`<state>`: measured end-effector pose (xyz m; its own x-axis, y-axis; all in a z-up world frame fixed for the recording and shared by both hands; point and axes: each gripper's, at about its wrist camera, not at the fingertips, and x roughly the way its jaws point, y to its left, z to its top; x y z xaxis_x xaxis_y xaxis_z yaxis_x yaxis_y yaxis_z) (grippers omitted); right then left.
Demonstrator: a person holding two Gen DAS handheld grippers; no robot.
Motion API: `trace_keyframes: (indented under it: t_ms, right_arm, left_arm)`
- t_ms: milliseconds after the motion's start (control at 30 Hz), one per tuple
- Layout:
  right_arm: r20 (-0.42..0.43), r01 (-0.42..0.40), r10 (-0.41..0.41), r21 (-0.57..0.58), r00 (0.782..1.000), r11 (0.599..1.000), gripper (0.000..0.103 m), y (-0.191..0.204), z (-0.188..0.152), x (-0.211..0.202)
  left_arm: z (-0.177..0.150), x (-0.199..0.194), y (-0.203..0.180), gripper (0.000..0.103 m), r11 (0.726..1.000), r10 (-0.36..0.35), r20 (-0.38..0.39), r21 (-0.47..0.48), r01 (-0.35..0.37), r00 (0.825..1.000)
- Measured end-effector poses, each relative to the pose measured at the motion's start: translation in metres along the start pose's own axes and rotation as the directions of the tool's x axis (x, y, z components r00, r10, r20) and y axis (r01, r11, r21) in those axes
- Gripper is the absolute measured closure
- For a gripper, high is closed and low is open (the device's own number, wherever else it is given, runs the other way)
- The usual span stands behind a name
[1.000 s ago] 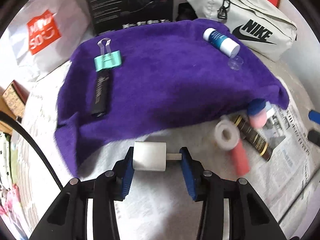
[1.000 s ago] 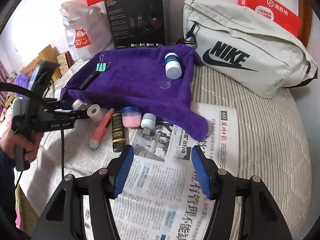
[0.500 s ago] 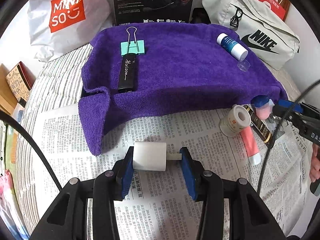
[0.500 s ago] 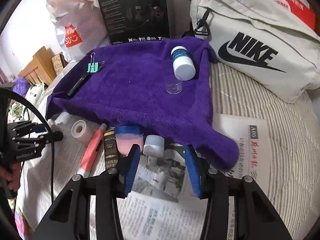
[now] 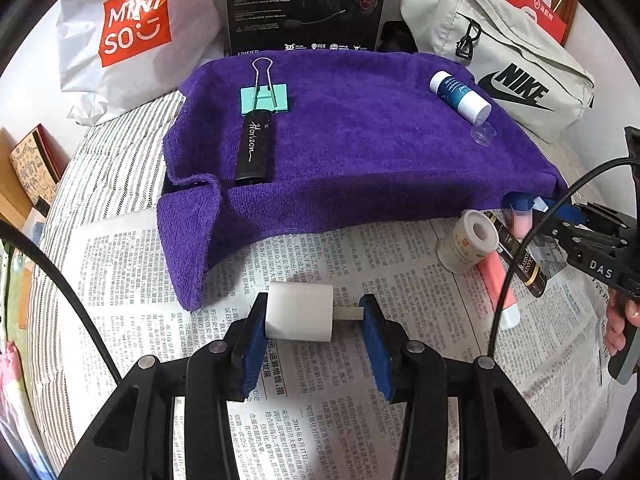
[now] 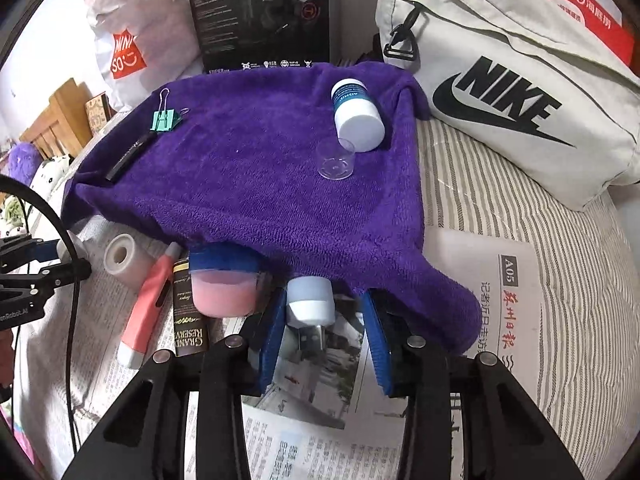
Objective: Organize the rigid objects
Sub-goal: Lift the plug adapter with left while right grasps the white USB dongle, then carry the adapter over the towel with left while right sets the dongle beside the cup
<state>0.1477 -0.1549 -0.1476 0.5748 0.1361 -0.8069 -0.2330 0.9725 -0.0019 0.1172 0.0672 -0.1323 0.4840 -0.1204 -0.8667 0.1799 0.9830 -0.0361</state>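
My left gripper [image 5: 314,316] is shut on a white plug adapter [image 5: 300,316], held above the newspaper in front of the purple towel [image 5: 360,152]. On the towel lie a green binder clip [image 5: 264,96], a black stick [image 5: 253,148], a blue-and-white bottle [image 5: 460,96] and a clear cap [image 5: 483,134]. My right gripper [image 6: 326,334] is open, its jaws either side of a small pale-blue capped item [image 6: 311,300] at the towel's front edge. Beside it sit a pink jar [image 6: 222,282], a dark tube [image 6: 188,312], a pink pen [image 6: 150,300] and a tape roll [image 6: 120,256].
A Nike bag [image 6: 520,92] lies at the back right, a black box [image 6: 260,12] and a Miniso bag [image 5: 128,32] at the back. Newspaper [image 5: 320,420] covers the striped bed in front.
My right gripper has moved forward and down to the pale-blue capped item, jaws narrowing around it. My left gripper has pulled back from the towel, still holding the white adapter.
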Motion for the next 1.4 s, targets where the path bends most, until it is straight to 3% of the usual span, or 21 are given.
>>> trace_keyframes:
  t_ms: [133, 533, 733, 1400]
  right_arm:
    - [0.01, -0.015, 0.015, -0.001, 1.0, 1.0, 0.079, 0.001, 0.0, 0.0]
    - [-0.014, -0.083, 0.084, 0.056, 0.996, 0.995, 0.079, -0.018, -0.017, -0.035]
    - [-0.009, -0.143, 0.144, 0.063, 0.99, 0.988, 0.079, -0.026, -0.007, -0.049]
    - [0.093, -0.132, 0.128, 0.039, 0.987, 0.991, 0.079, -0.037, 0.037, -0.063]
  left_arm:
    - [0.0, -0.001, 0.0, 0.061, 1.0, -0.006, 0.004, -0.002, 0.006, 1.0]
    - [0.0, -0.01, 0.011, 0.061, 0.998, -0.045, -0.019, -0.052, 0.044, 0.999]
    - [0.006, -0.021, 0.012, 0.061, 0.996, -0.065, -0.019, -0.06, 0.064, 0.998]
    - [0.052, -0.063, 0.016, 0.061, 0.999, -0.02, 0.09, -0.038, 0.023, 0.996]
